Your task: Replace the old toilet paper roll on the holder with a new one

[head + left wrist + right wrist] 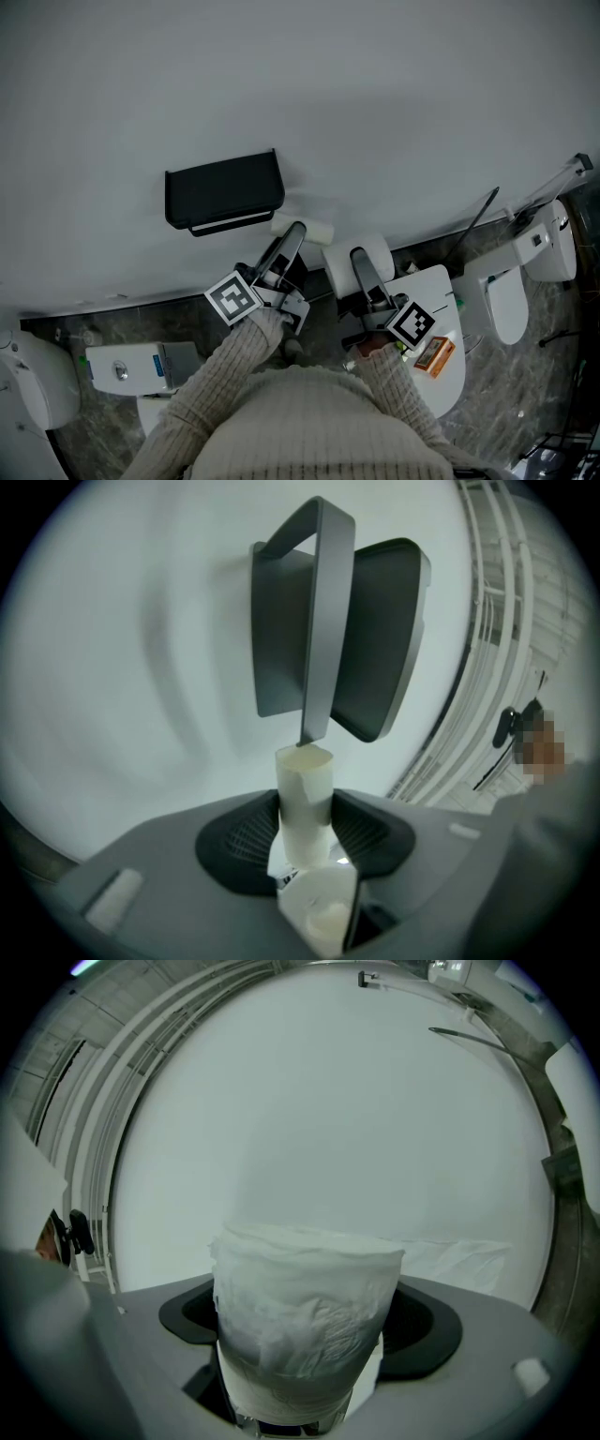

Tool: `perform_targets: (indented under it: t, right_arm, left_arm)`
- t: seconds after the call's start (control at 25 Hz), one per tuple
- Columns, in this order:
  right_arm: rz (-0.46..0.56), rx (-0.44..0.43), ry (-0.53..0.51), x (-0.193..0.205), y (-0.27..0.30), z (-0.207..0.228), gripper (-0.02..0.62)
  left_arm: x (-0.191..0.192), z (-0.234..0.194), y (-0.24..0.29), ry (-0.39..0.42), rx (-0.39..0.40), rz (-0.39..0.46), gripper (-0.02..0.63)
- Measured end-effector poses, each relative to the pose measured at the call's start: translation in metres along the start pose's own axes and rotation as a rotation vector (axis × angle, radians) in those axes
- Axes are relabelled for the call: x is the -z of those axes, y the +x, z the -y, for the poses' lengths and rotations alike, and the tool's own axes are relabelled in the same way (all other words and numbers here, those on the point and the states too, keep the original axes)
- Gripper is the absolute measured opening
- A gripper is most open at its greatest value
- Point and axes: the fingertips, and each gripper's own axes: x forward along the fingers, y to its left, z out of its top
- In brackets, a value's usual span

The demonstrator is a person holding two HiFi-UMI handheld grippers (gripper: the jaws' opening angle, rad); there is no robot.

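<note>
Presently left tongs (305, 832) clamp bare cardboard tube (303, 785) near black holder (225, 190); right tongs (302, 1335) clamp full paper roll (305, 1288). Orange box (434, 355): print too small to read.

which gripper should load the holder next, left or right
Right. The right gripper is shut on the new roll, ready to go on the holder. The left gripper sits nearer the holder but is shut on the empty cardboard tube, so it probably just needs to clear away.
</note>
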Motion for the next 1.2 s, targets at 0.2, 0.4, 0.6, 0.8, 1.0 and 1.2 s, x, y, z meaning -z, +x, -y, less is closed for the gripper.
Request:
perform_targets:
  t: [0.2, 0.4, 0.6, 0.8, 1.0, 1.2]
  right_arm:
    - [0.006, 0.007, 0.002, -0.003, -0.001, 0.002, 0.472]
    - [0.000, 0.005, 0.008, 0.002, -0.004, 0.001, 0.472]
    - [-0.022, -0.007, 0.019, 0.002, 0.001, 0.000, 0.472]
    - [-0.049, -0.019, 0.021, -0.001, 0.014, 0.000, 0.472]
    - [-0.063, -0.042, 0.025, 0.002, 0.032, -0.002, 0.472]
    - [-0.081, -0.072, 0.011, 0.025, 0.053, -0.010, 0.472]
  left_arm:
    - [0.004, -0.004, -0.004, -0.024, -0.015, 0.005, 0.160]
    - [-0.002, -0.001, -0.019, -0.003, -0.025, 0.033, 0.160]
    - [-0.005, 0.004, -0.031, 0.006, -0.043, 0.066, 0.160]
    - [-0.012, 0.007, -0.046, 0.018, -0.064, 0.111, 0.160]
    - [-0.025, 0.003, -0.067, 0.028, -0.098, 0.168, 0.160]
    - [-0.045, 0.008, -0.098, 0.049, -0.100, 0.226, 0.160]
